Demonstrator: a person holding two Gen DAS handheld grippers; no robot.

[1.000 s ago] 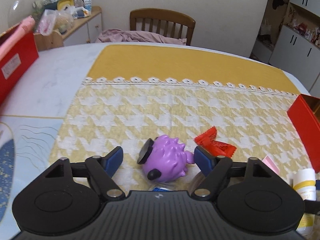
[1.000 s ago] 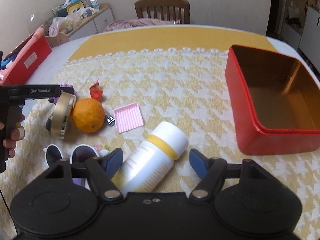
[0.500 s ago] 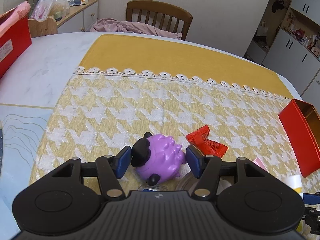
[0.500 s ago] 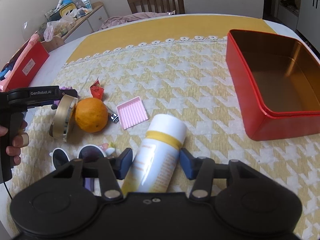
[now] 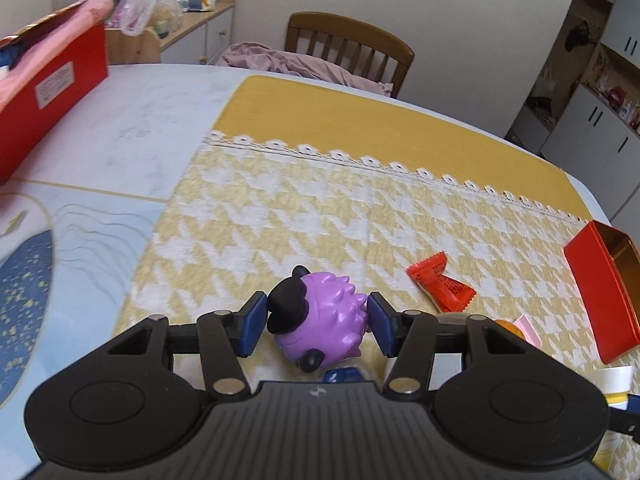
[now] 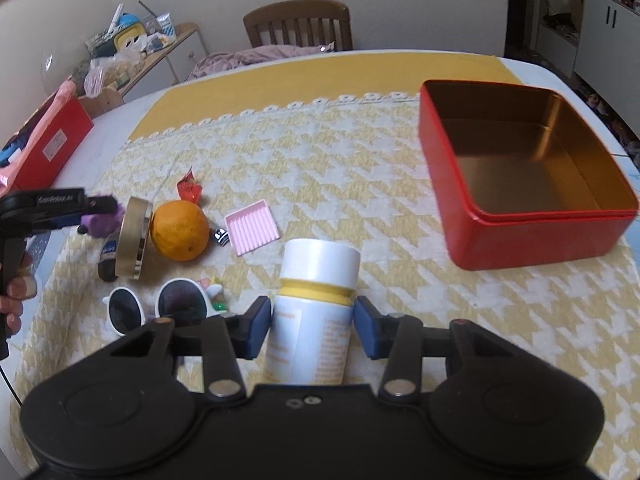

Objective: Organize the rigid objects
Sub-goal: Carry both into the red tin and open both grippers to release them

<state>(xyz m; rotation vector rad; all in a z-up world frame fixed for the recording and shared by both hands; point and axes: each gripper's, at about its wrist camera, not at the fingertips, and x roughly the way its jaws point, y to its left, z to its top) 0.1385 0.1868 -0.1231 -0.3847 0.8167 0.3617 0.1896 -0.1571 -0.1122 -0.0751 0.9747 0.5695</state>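
My left gripper (image 5: 316,326) is shut on a purple spiky toy with a black hat (image 5: 320,320), held just above the yellow checked cloth. It also shows in the right wrist view (image 6: 100,222). My right gripper (image 6: 314,326) is shut on a white bottle with a yellow band (image 6: 316,300), which lies pointing away from me. An open red tin (image 6: 524,184) stands empty at the right; its corner shows in the left wrist view (image 5: 600,292).
An orange (image 6: 180,230), a round gold tin (image 6: 134,238), a pink ridged tray (image 6: 252,232), white sunglasses (image 6: 160,308) and a red wrapper (image 5: 440,286) lie on the cloth. A red box (image 5: 44,92) stands far left. A chair (image 5: 348,54) is behind the table.
Both grippers closed: the left onto the purple toy, the right onto the white bottle. The left one has lifted slightly with the toy.
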